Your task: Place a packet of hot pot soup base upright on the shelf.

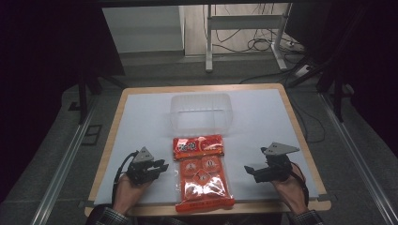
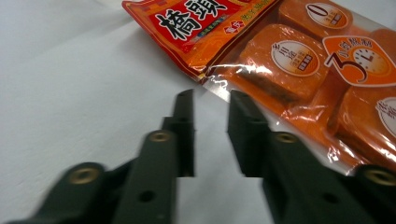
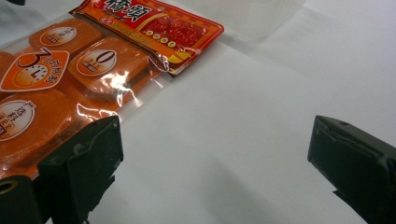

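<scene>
Dim room and grey floor surround the white-topped, wood-edged counter, on which everything sits; the landmark is the clear, empty, rectangular plastic tub standing near the middle of the counter; just on the person's side of the tub, almost touching its near wall, lies the flat orange-red clear-film packet of square blocks, its printed header toward the tub and its far end reaching the counter's near edge. Nothing is in the tub, and the packet rests flat on the counter, so by my reading the work has barely begun: the approach is made, but the grasp, the lift and the placing into the tub all remain.

The left gripper sits to the left of the packet, farther from the tub than the header; in the left gripper view its jaws stand narrowly apart with only bare counter between them, the packet's clear sealed edge just beyond the tips, so it holds nothing. The right gripper sits on the packet's other side, a little apart from it; in the right gripper view its jaws gape wide, one beside the packet's edge, the other over bare counter, gripping nothing.
</scene>
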`<control>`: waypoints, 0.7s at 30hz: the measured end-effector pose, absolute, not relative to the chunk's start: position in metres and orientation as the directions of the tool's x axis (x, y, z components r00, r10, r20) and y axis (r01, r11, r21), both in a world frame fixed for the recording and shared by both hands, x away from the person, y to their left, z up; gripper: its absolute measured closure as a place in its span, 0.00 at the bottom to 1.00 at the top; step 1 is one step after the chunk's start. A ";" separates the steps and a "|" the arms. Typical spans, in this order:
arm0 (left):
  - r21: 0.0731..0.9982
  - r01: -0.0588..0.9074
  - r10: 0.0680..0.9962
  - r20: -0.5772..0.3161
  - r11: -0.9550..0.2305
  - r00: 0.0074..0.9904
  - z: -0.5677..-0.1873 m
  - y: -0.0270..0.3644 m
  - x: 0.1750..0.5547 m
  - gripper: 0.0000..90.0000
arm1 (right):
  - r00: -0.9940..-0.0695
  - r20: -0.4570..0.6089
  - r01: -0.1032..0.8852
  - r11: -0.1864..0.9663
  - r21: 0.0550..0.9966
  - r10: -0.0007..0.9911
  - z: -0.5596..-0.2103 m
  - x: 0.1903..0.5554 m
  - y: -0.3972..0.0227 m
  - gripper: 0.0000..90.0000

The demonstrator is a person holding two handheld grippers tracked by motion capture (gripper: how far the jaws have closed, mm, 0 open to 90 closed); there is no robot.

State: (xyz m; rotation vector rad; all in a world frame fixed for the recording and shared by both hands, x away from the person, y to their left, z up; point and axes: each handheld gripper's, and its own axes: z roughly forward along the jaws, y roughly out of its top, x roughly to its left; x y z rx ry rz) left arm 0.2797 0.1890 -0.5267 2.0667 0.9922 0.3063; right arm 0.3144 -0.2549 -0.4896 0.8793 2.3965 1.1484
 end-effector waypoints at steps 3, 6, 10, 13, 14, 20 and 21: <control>0.744 0.561 0.737 -0.139 -0.363 0.661 -0.530 0.186 0.284 0.97 | -0.752 -0.042 0.382 0.487 0.786 0.658 -0.490 0.314 -0.254 0.04; 0.733 0.566 0.737 -0.132 -0.378 0.663 -0.533 0.180 0.289 1.00 | -0.753 -0.044 0.381 0.490 0.784 0.657 -0.490 0.314 -0.254 0.04; 0.724 0.570 0.747 -0.113 -0.389 0.655 -0.538 0.174 0.294 1.00 | -0.754 -0.043 0.383 0.492 0.782 0.655 -0.490 0.315 -0.254 0.04; 0.711 0.579 0.749 -0.111 -0.400 0.653 -0.543 0.170 0.299 1.00 | -0.755 -0.044 0.385 0.496 0.779 0.654 -0.490 0.315 -0.253 0.04; 0.716 0.574 0.748 -0.111 -0.396 0.654 -0.544 0.169 0.300 1.00 | -0.756 -0.045 0.383 0.497 0.779 0.653 -0.491 0.315 -0.253 0.04; 0.727 0.566 0.739 -0.121 -0.389 0.663 -0.546 0.165 0.304 1.00 | -0.760 -0.043 0.389 0.506 0.770 0.648 -0.492 0.316 -0.251 0.05; 0.730 0.567 0.738 -0.129 -0.382 0.662 -0.547 0.165 0.305 1.00 | -0.761 -0.043 0.389 0.509 0.768 0.647 -0.493 0.316 -0.250 0.05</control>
